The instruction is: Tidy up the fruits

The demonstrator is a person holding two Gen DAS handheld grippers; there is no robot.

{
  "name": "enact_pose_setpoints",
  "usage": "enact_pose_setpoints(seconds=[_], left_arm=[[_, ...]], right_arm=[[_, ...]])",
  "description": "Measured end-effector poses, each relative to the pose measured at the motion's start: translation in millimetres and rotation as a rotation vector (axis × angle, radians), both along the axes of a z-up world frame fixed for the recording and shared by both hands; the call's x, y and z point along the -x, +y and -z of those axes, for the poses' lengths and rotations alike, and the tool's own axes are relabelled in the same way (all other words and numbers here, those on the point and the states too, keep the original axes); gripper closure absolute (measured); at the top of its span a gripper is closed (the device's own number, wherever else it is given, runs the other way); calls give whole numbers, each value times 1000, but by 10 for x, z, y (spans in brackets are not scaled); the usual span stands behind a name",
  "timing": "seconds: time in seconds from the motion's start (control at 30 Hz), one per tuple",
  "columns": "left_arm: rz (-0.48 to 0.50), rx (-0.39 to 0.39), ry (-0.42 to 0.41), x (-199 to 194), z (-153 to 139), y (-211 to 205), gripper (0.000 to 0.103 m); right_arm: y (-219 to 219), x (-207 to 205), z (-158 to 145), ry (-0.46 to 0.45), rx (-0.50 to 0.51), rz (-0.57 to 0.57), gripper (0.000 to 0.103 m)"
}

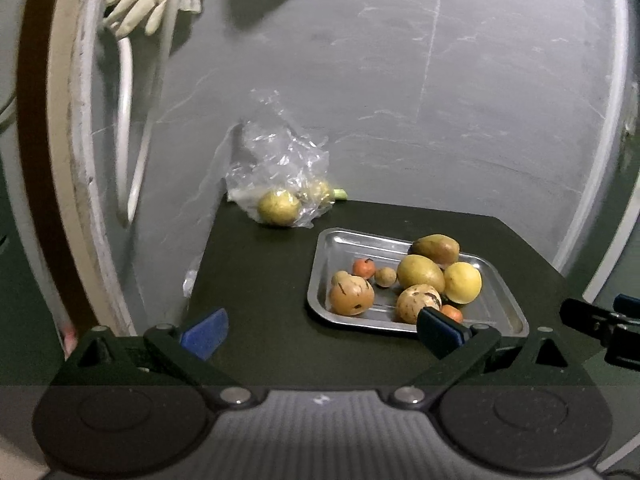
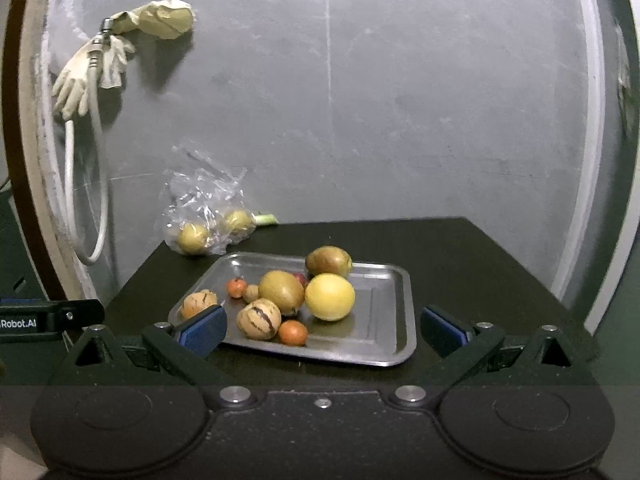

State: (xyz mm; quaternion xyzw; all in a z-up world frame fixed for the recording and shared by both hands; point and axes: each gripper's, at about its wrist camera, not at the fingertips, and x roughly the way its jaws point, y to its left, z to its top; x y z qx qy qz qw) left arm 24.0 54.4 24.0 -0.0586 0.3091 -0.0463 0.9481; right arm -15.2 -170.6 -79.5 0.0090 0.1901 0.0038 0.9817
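Left gripper (image 1: 320,328): its blue-padded fingers are standing wide apart with nothing between them, hovering over the near edge of the dark table (image 1: 256,280); the right-hand pad is overlapping the near rim of the tray in view.
Right gripper (image 2: 322,326): it is also spread wide and gripping nothing, facing the tray from the front; the tray's near edge is lying between its two pads.
Metal tray (image 2: 384,312): it is sitting flat on the dark table, its right part bare.
Fruits in the tray: a round yellow fruit (image 2: 330,297) is sitting beside an oval yellow-green one (image 2: 281,292); a brownish-green fruit (image 2: 328,261) is lying behind them at the far rim; a pale striped fruit (image 2: 258,319) and a small orange one (image 2: 293,333) are resting at the front; another striped fruit (image 2: 198,302) is sitting at the left end, partly behind the left pad; a second small orange fruit (image 2: 237,287) and a small tan one (image 2: 251,293) are lying between.
Plastic bag (image 2: 206,216): clear and crumpled, it is holding two yellowish fruits at the table's far left corner, against the grey wall (image 2: 400,120), apart from the tray.
Rubber gloves (image 2: 86,76): they are hanging over a white hose (image 2: 70,168) on the wall at the left.
Writing: white letters reading "Robot.AI" (image 2: 18,323) are showing on the other gripper's body at the left edge of the right wrist view, cut off at the frame's edge.
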Motion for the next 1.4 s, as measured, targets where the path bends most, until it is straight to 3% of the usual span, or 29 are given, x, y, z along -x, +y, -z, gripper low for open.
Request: enact_pose_setpoints(seconds=[0.57, 1.4], left_arm=[[116, -28, -20, 121, 51, 129, 1], [138, -32, -20, 206, 66, 119, 1]], right_arm=[[221, 227, 105, -9, 34, 79, 1], [208, 287, 113, 8, 56, 93, 1]])
